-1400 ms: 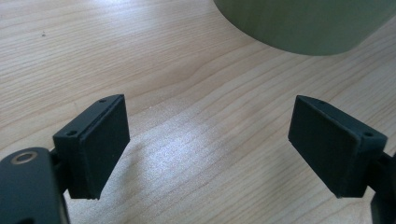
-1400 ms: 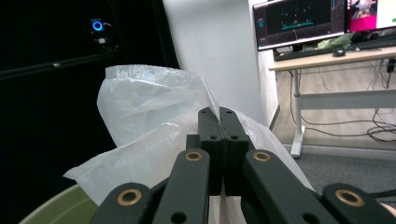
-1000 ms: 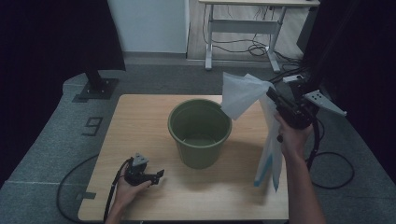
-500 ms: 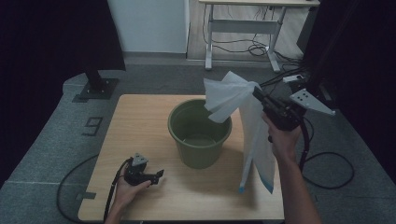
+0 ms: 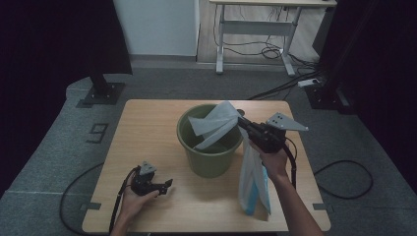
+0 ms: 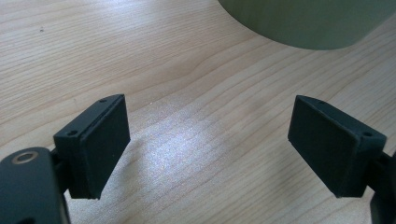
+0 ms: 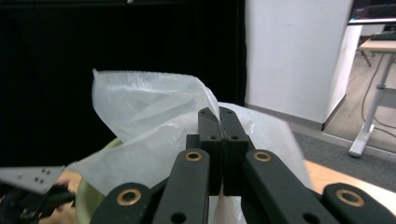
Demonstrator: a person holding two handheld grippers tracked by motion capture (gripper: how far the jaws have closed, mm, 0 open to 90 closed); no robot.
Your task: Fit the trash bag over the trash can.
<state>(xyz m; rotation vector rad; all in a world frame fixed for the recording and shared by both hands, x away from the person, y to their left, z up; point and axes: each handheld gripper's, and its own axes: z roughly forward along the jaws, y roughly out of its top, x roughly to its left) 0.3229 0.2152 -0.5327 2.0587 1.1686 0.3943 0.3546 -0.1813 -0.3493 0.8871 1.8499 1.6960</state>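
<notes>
A flat table (image 5: 147,128) of pale wood with fine grain lines bears everything. In its middle stands a round green bucket (image 5: 209,157) with smooth plastic walls. A thin, crinkly white plastic bag (image 5: 216,125) drapes over the bucket's right rim, and its long tail hangs down on the right, with blue at the bottom. The right gripper (image 5: 241,123), just right of the bucket, has its black jaws pressed together, pinching the bag. The left gripper (image 5: 167,184) rests near the left front of the table, jaws spread wide, holding nothing.
</notes>
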